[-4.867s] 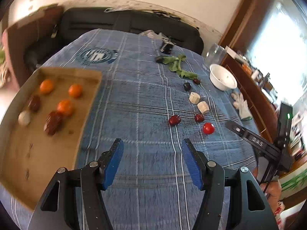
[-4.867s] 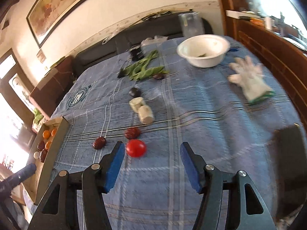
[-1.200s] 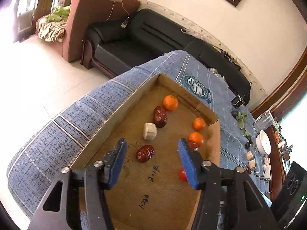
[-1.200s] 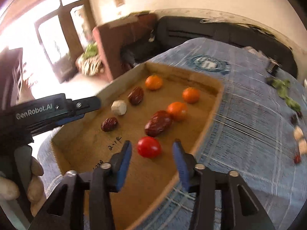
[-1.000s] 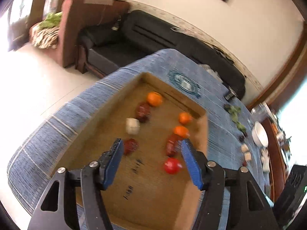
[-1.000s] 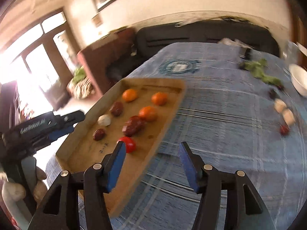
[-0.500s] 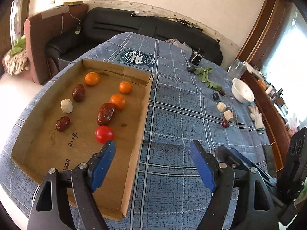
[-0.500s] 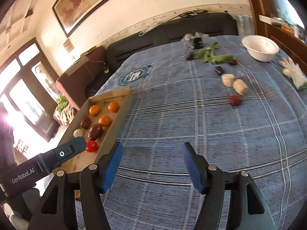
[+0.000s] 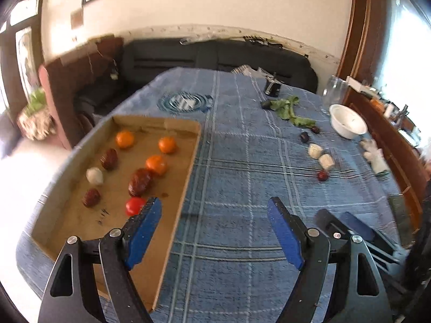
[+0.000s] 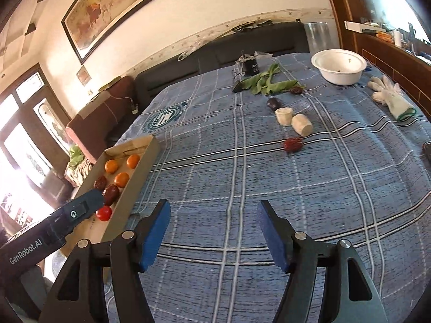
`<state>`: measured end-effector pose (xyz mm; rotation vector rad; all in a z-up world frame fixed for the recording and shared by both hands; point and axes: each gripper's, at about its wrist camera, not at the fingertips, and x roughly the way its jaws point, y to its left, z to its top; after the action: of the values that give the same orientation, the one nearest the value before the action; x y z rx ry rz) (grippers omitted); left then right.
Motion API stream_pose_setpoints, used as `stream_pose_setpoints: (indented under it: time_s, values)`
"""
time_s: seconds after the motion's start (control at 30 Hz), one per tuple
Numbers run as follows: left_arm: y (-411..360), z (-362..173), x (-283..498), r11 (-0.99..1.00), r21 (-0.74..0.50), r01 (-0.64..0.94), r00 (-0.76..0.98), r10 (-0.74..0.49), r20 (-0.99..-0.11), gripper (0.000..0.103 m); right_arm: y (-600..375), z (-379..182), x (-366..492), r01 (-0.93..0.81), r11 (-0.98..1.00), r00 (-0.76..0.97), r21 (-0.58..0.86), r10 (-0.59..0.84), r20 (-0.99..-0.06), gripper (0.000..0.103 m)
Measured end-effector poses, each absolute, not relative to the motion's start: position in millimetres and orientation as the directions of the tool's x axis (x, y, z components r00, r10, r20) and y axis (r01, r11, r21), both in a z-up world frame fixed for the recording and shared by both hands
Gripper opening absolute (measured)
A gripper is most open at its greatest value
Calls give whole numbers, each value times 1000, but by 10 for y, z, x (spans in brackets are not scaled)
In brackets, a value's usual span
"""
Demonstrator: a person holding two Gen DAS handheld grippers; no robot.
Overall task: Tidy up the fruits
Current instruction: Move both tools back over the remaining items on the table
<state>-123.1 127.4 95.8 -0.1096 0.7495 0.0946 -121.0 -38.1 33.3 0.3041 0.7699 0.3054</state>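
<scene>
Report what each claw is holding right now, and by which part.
Nothing. The left claw and right claw are both open and empty above the blue plaid tablecloth.

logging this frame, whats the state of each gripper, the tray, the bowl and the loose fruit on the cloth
left gripper: open, empty
right gripper: open, empty
cardboard tray: holds eight pieces
red tomato: in tray
white bowl: upright, nearly empty
red date: loose on cloth
two pale chunks: loose, side by side

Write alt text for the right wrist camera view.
The open right gripper hangs empty above a blue plaid tablecloth. At left, a cardboard tray holds oranges, dates and a tomato; a red date and two pale chunks lie farther ahead.
</scene>
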Motion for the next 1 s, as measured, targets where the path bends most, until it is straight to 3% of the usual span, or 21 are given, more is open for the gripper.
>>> stream_pose_setpoints:
  time_s: [0.1, 1.0]
  values:
    - [1218, 906, -1189, 991, -22, -128, 722, 78, -688, 80, -440, 300, -1207, -140, 921, 687, 363, 355, -634, 73]
    - [1139, 664, -1028, 994, -44, -97, 664, 32, -747, 80, -483, 43, -1147, -89, 940, 665, 330, 303, -683, 79]
